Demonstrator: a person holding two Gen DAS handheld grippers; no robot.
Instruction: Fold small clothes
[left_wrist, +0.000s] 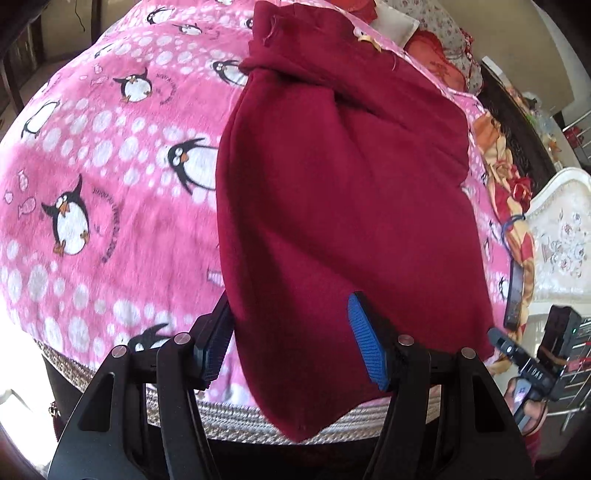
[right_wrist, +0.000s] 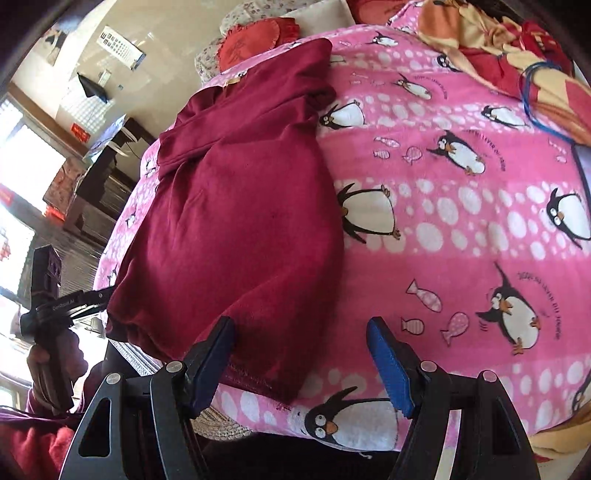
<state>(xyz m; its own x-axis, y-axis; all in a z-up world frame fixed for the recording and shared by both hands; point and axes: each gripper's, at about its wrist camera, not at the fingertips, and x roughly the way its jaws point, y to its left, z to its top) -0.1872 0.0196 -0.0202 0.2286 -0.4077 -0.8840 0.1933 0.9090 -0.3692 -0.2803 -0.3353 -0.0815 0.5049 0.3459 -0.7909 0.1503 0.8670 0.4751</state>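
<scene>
Nearest to us, our left gripper (left_wrist: 291, 338) is spread, its fingers standing on either side of the near end of the dark red garment (left_wrist: 340, 177). The cloth hangs loose between the blue pads (left_wrist: 364, 339), and they do not press on it. The garment's lowest corner droops past the edge of the bed, over a woven grey border (left_wrist: 221, 421).

Our right gripper (right_wrist: 301, 354) is also spread. Its left finger lies against the hem of the same garment (right_wrist: 240, 206), while its right finger stands apart over the pink penguin blanket (right_wrist: 461, 229). Nothing is pinched between them.

Off to the side, each wrist view catches the other gripper held in a hand: the right hand (left_wrist: 528, 402) at the lower right of the left view, the left hand (right_wrist: 51, 354) at the lower left of the right view.

Farther out, the garment lies lengthwise up the middle of the blanket, bunched and creased at its far end. Beyond it sit a red cushion (right_wrist: 255, 40) and floral pillows (left_wrist: 443, 33) at the head of the bed. An orange and red flowered quilt (right_wrist: 498, 40) is heaped along one side, with a blue cord (right_wrist: 532, 85) lying on it.
</scene>
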